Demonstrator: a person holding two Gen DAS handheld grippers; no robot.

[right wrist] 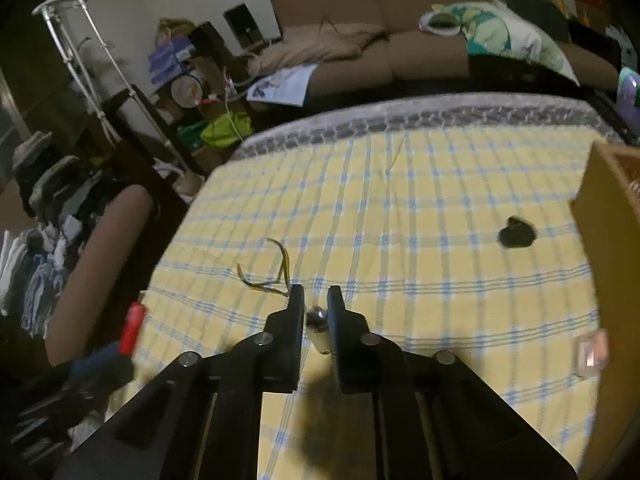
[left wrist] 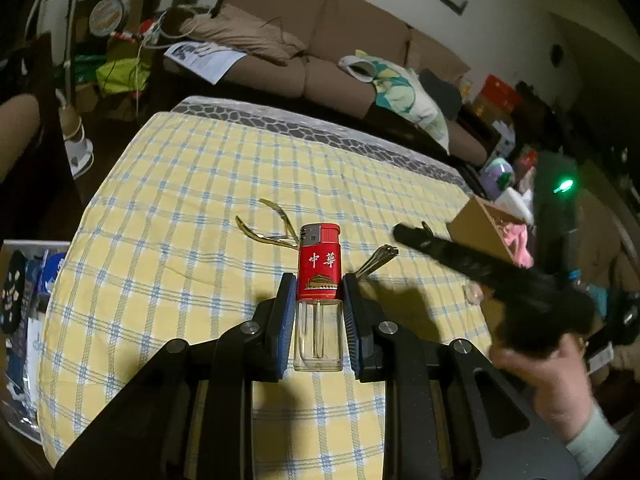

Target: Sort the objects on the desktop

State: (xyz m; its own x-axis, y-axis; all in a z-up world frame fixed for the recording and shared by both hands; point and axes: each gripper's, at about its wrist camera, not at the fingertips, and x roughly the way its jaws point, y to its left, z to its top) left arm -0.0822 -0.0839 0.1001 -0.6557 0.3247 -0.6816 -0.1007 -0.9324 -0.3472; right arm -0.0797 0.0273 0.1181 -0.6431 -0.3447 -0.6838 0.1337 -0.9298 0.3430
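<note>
Two sets of fingers are mine. My left gripper (left wrist: 318,304) pinches a red lighter (left wrist: 319,280) at frame centre, upright between the blue pads. My right gripper (right wrist: 316,320) is nearly closed around a small blurred object (right wrist: 317,318), low centre; I cannot identify it. Beyond, gold nippers (left wrist: 266,228) lie on the checked tabletop (left wrist: 180,208). A wooden box (left wrist: 486,230) sits at right, a brown sofa (left wrist: 320,40) across the top.
</note>
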